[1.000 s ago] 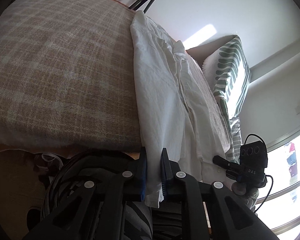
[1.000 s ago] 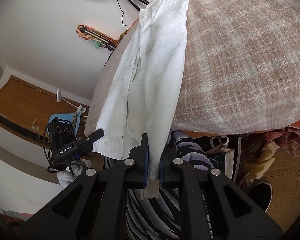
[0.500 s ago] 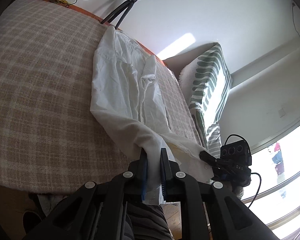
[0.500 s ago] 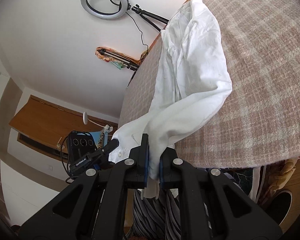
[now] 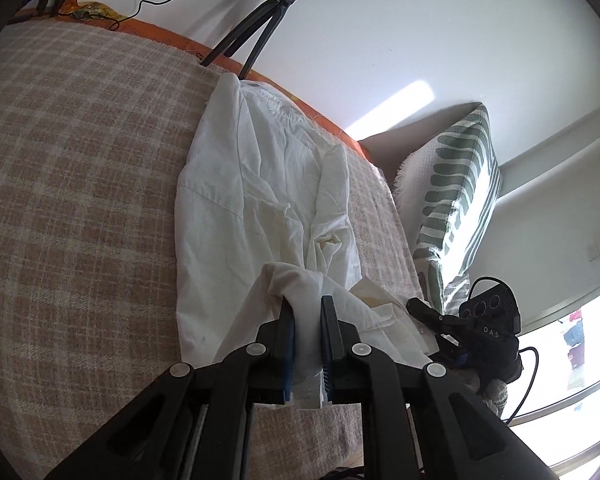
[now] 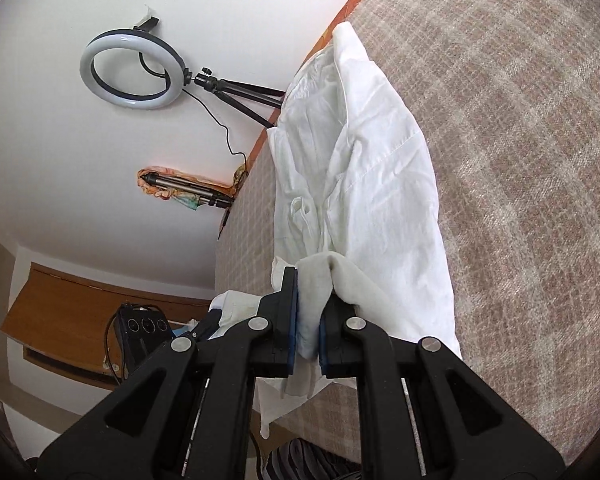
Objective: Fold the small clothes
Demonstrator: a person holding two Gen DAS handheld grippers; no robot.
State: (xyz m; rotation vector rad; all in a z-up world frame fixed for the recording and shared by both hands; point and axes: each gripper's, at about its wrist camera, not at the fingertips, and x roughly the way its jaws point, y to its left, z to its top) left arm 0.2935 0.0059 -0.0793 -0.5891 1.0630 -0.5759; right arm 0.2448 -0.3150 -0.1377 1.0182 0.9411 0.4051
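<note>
1. One garment on hand: a white shirt, lying lengthwise on a bed under a beige checked blanket. Its far end reaches the far edge of the bed, below the legs of a ring light on a tripod.
2. Left tool: jaws nearly closed, pinching a bunched fold of the shirt's near end; cloth fills the narrow gap and hangs out behind the pads.
3. Right tool: jaws likewise nearly closed, clamped on another bunch of the same near end. Each tool shows at the edge of the other's view, so the two grips sit side by side across the shirt's width.
4. Condition of the shirt: long and narrow, and a loose strip of cloth lies folded over its middle; judged, the sides are already turned in, though the layers are wrinkled and hard to read.
5. Step in hand, judged: the near end is lifted and doubled over the part that lies on the blanket, a lengthwise fold towards the far end.
6. Left to do, judged: carry the held end further up the shirt, lay it down square, let go, smooth. A further fold may be needed for a compact packet.
7. Other clothes to be folded: none identifiable in these views.
8. Bystanders: a green-striped pillow stands at one side of the bed, well apart from the shirt.
</note>
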